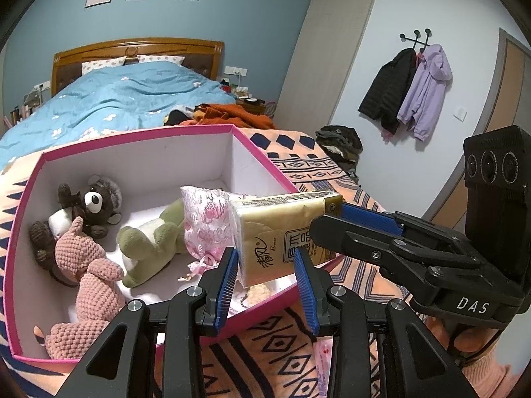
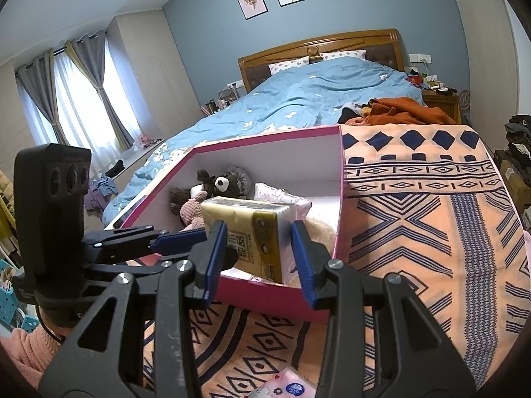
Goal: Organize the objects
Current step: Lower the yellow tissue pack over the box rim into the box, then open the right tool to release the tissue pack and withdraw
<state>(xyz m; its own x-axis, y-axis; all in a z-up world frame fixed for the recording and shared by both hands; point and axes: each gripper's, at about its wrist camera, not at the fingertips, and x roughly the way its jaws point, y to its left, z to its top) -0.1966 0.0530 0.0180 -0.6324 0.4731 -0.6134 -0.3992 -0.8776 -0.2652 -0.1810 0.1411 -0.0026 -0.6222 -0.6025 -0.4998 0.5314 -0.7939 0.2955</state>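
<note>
A gold-wrapped tissue pack [image 2: 247,235] hangs over the near wall of a pink box [image 1: 139,134] on a patterned blanket [image 2: 415,219], clamped between the blue pads of the right gripper [image 2: 259,258]. In the left wrist view that gripper reaches in from the right and pinches the pack's far end. The left gripper [image 1: 265,282] sits just short of the pack with its fingers narrow and apparently gripping nothing; its pads flank the pack's near end, and whether they touch it is unclear.

Risk, judged from here: the pack is held near 1 end only, so it could sag or twist free before it clears the wall, dropping onto the rim or outside the box. Lowered blindly, it could also press onto the pink pouch [image 1: 205,222] and green plush [image 1: 149,242] directly beneath, with the brown bear [image 1: 89,205] and pink knitted toy [image 1: 89,265] crowding the floor's left side.

Hidden: the box floor under the pack, a pale item at the near wall, and a floral packet [image 2: 285,386] cut off at the frame's bottom edge.
</note>
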